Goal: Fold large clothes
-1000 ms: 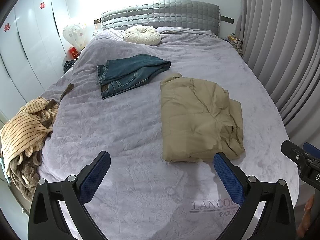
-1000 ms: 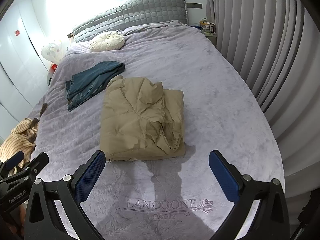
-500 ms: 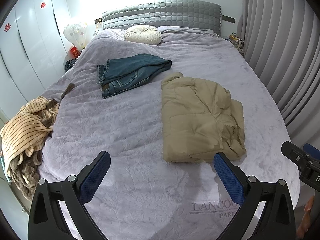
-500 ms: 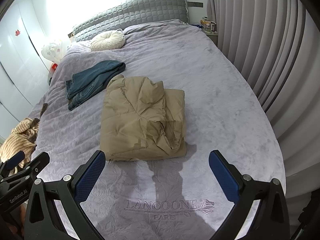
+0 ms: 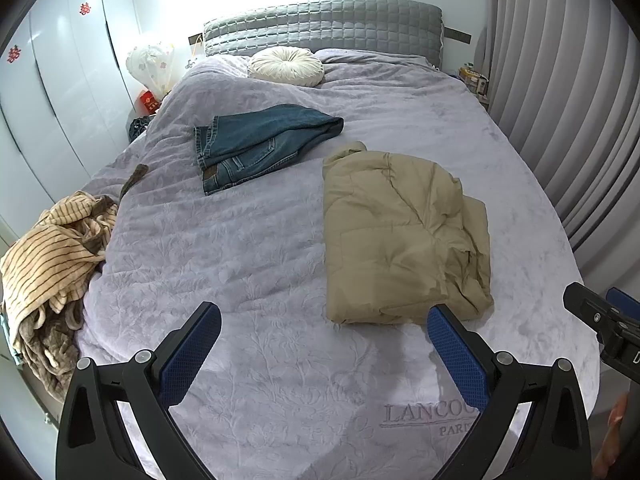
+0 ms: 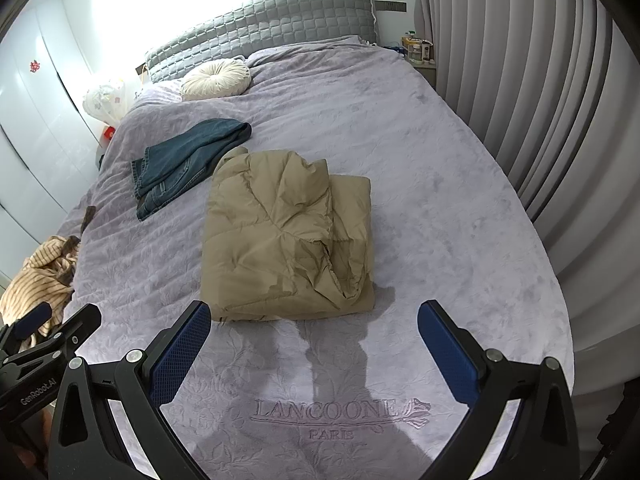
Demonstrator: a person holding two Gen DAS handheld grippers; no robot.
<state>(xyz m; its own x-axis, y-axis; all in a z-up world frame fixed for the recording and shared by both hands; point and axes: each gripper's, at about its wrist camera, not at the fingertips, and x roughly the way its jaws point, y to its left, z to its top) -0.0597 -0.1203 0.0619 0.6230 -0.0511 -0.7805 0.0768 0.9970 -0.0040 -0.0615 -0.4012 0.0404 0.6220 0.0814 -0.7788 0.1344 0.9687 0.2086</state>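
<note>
A tan puffy jacket (image 5: 400,236) lies folded into a thick rectangle on the lilac bedspread (image 5: 260,280); it also shows in the right wrist view (image 6: 288,240). Folded blue jeans (image 5: 260,144) lie beyond it to the left, also in the right wrist view (image 6: 184,164). My left gripper (image 5: 324,336) is open and empty, hovering above the foot of the bed, short of the jacket. My right gripper (image 6: 314,332) is open and empty, just short of the jacket's near edge. The right gripper's tip (image 5: 600,320) shows at the edge of the left wrist view.
A striped beige garment (image 5: 48,264) is heaped at the bed's left edge. A round cream cushion (image 5: 286,66) sits by the grey headboard (image 5: 320,20). Grey curtains (image 6: 540,100) run along the right side. White wardrobes (image 5: 52,100) stand on the left.
Both grippers have drifted very slightly back from the jacket; the clothes have not moved.
</note>
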